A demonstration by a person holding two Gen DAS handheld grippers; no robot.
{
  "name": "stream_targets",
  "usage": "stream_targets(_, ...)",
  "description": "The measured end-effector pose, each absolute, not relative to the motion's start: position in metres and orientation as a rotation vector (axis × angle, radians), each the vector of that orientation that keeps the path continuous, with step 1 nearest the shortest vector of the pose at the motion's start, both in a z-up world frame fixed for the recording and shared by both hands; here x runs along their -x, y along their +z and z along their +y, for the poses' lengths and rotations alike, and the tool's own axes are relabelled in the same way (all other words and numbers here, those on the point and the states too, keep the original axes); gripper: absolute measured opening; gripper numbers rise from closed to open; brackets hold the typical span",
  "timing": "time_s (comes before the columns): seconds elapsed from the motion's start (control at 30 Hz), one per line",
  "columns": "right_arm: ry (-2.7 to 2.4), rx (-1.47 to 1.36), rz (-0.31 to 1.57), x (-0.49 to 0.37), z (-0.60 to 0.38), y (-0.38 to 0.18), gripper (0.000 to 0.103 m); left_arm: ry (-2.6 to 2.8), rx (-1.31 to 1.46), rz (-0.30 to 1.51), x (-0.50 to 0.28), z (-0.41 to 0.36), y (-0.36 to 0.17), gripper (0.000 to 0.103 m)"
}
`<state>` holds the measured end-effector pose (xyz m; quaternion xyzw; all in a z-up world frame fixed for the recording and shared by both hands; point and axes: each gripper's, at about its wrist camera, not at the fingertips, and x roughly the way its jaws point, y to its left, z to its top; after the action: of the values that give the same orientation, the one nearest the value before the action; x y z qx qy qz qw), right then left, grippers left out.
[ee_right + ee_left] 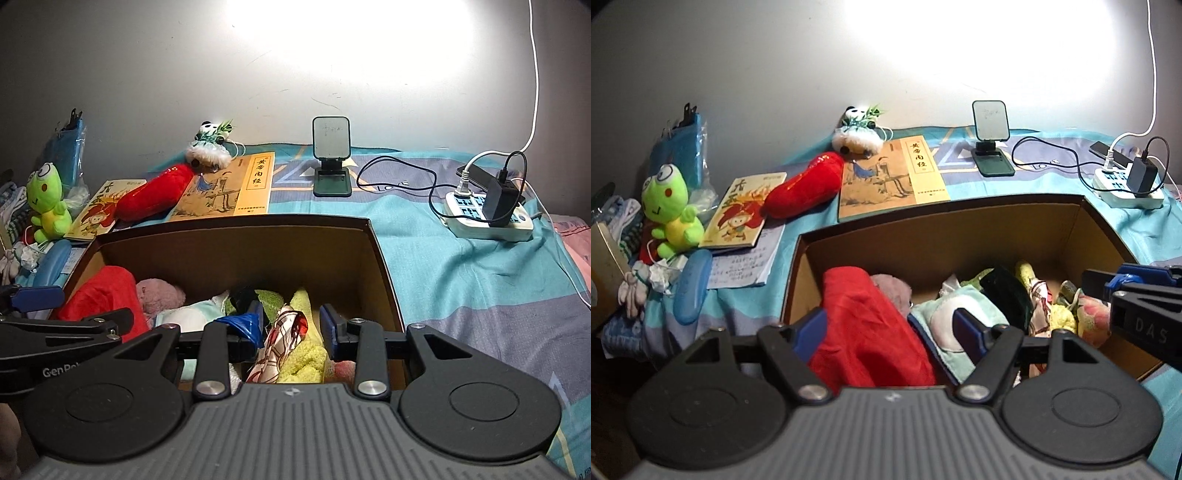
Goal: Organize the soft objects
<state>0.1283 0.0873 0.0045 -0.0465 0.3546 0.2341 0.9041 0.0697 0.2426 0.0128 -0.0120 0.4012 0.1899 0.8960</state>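
Left-wrist view: my left gripper (891,325) hangs over the near left end of the cardboard box (945,225) with its fingers spread wide; the red cloth (864,332) lies between them, but I cannot confirm that either pad touches it. I judge this cloth light, limp and somewhat slick, so it should be pinched at a bunched fold near its top, not at a flat edge, or it will slide out. Just to the right of my left fingers lies a pale green-and-white towel (945,321), soft and thicker, easy to grip anywhere along a fold. In the right-wrist view, my right gripper (291,325) is also held wide, empty, above the patterned silky scarf (280,339) and the yellow fleecy cloth (306,347) beneath it; I expect the scarf to be slippery and the fleece compliant and grippy. Beyond the red cloth sits a pink plush (160,293), light and squashy. Past the far box wall, ahead and to my left, the red chili plush (803,184) rests across two books, best taken at mid-body. Farther left sits the green frog plush (670,210), graspable at the torso, and farthest ahead the panda plush (857,129) leans at the wall.
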Motion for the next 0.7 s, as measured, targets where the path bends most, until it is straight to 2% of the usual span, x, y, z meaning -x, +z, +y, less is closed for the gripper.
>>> stream_targets(0.37,0.464,0.067,0.714,-0.156,0.092,-0.034,0.016,0.383,0.114,0.861,-0.112,0.27,-0.032,0.074)
stream_targets(0.7,0.452,0.084,0.719,-0.16,0.096,-0.042,0.016,0.361,0.075,0.879,-0.126,0.266,-0.038,0.074)
